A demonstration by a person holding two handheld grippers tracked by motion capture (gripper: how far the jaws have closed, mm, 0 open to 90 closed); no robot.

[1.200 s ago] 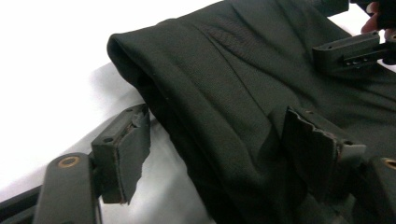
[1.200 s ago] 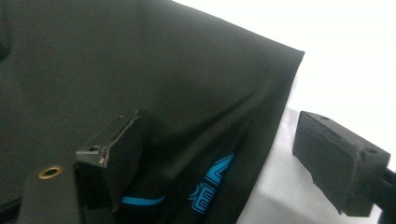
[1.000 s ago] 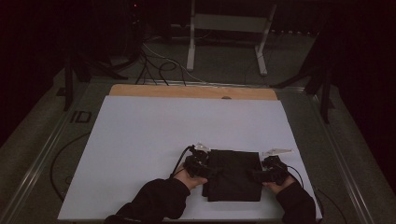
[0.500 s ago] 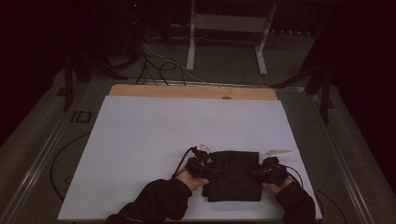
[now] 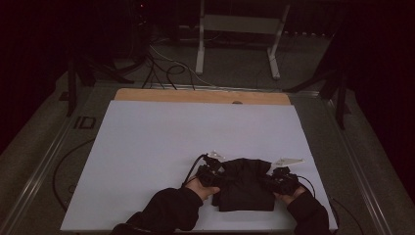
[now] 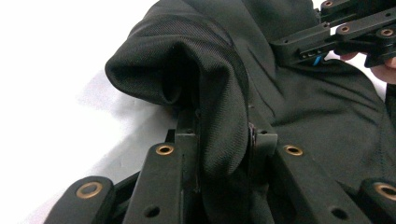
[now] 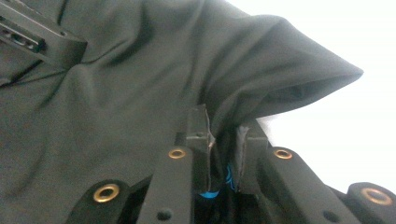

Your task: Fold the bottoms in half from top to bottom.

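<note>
Both grippers clamped on the black cloth, one at each side

So the folded black cloth [image 5: 246,188] sat near the front edge of the white table sheet [image 5: 161,147], a bit right of the middle, and the person had a gripper on each side of it. The left gripper [image 5: 219,175] was at the cloth's left edge; its jaws had just been closing, and in the left gripper view a thick fold of the fabric [image 6: 219,116] was pinched tight between them, bunched up off the sheet. Same deal with the right gripper [image 5: 272,180] at the right edge: jaws had just been closing, and the right gripper view showed the cloth's corner [image 7: 280,79] squeezed between the pads [image 7: 198,126], sticking up like a little tent. Dark sleeves came in from the bottom.
</note>
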